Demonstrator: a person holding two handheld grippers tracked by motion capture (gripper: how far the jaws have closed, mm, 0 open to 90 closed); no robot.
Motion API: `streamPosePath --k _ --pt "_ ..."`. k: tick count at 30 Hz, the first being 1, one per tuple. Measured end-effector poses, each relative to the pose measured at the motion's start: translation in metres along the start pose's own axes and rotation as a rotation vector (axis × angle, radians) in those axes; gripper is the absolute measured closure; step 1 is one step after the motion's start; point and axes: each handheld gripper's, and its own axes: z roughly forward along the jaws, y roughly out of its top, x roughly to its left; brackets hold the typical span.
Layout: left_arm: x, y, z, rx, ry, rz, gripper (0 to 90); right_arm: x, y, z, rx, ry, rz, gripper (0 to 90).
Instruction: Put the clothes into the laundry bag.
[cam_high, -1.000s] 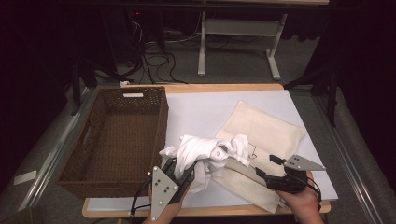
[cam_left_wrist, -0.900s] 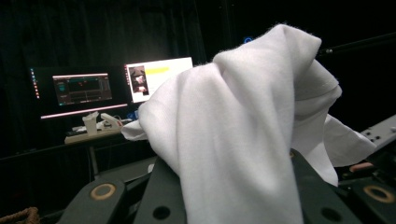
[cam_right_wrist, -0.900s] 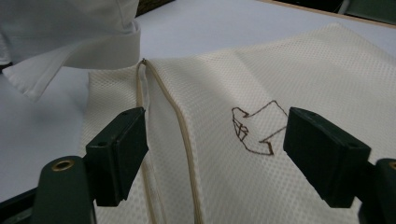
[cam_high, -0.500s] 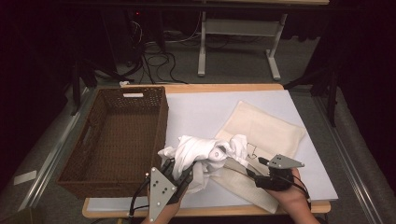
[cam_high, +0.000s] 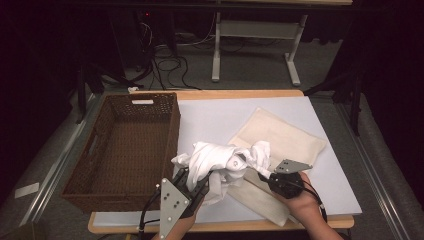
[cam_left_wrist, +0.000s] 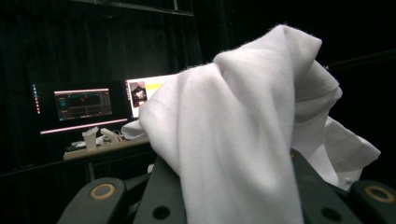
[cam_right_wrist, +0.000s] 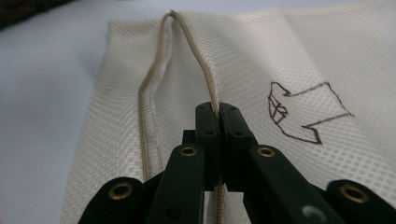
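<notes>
A crumpled white cloth (cam_high: 215, 157) is lifted a little off the table, with my left gripper (cam_high: 195, 180) shut on its near side. In the left gripper view the cloth (cam_left_wrist: 233, 130) drapes over and hides the jaw tips. A beige mesh bag (cam_high: 285, 137) lies flat on the table to the right, partly under the cloth. My right gripper (cam_high: 266, 175) sits at the bag's near left end. Its jaws have just been closing and now stand shut (cam_right_wrist: 217, 112) on the bag's zipper edge (cam_right_wrist: 201, 56). Beside it the bag's mouth gapes slightly. A brown stitched emblem (cam_right_wrist: 303, 112) marks the bag.
A brown wicker basket (cam_high: 172, 130) stands empty at the table's left, close to the cloth. The pale blue table top (cam_high: 220, 115) stretches behind the cloth and bag. In the left gripper view, lit monitors (cam_left_wrist: 84, 105) glow in the dark background.
My right gripper slid left along the bag toward the white cloth and its jaws went from open to shut on the zipper edge. The left gripper and cloth stayed put.
</notes>
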Motion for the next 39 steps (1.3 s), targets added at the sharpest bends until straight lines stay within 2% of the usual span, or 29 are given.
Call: streamPosePath --k 2,7,12,13,14,15,18,21,25,26,29,33,37,39 --pt "-0.001 0.0 0.003 -0.009 0.001 -0.016 77.6 0.005 0.004 0.001 -0.023 0.002 -0.009 87.7" --pt "-0.012 -0.01 0.013 0.009 -0.041 0.017 77.7 0.005 0.0 0.005 -0.038 0.013 -0.007 87.7" --pt "-0.018 -0.026 0.013 0.06 -0.065 0.017 77.7 0.001 -0.002 0.001 -0.077 0.012 0.053 87.7" --pt "-0.018 -0.028 0.011 0.071 -0.066 0.024 77.7 0.0 -0.002 -0.002 -0.085 0.013 0.064 87.7" --pt "-0.02 -0.03 0.009 0.083 -0.068 0.037 77.7 -0.002 -0.002 -0.003 -0.093 0.01 0.049 87.6" --pt "-0.02 -0.031 0.006 0.087 -0.069 0.048 77.6 -0.003 -0.002 -0.006 -0.107 0.001 0.068 87.6" --pt "-0.016 -0.027 -0.003 0.085 -0.057 0.071 77.6 -0.006 -0.002 -0.011 -0.135 -0.016 0.11 87.4" --pt "-0.009 -0.019 -0.011 0.066 -0.036 0.05 77.6 -0.01 -0.002 -0.014 -0.156 -0.019 0.121 87.4" --pt "-0.009 -0.022 -0.012 0.078 -0.039 0.057 77.6 -0.012 -0.001 -0.016 -0.168 -0.024 0.133 87.4" --pt "-0.011 -0.027 -0.01 0.099 -0.052 0.055 77.6 -0.012 0.0 -0.016 -0.173 -0.028 0.135 87.4" --pt "-0.016 -0.027 -0.006 0.09 -0.072 0.049 77.6 -0.011 0.001 -0.016 -0.177 -0.026 0.133 87.4" --pt "-0.025 -0.025 0.0 0.08 -0.108 0.071 77.6 -0.011 0.001 -0.016 -0.178 -0.027 0.131 87.4" --pt "-0.027 -0.042 0.001 0.149 -0.122 0.109 77.5 -0.013 0.001 -0.018 -0.19 -0.032 0.135 87.2" --pt "-0.024 -0.05 0.0 0.185 -0.107 0.133 77.4 -0.014 0.001 -0.019 -0.193 -0.033 0.152 87.3"
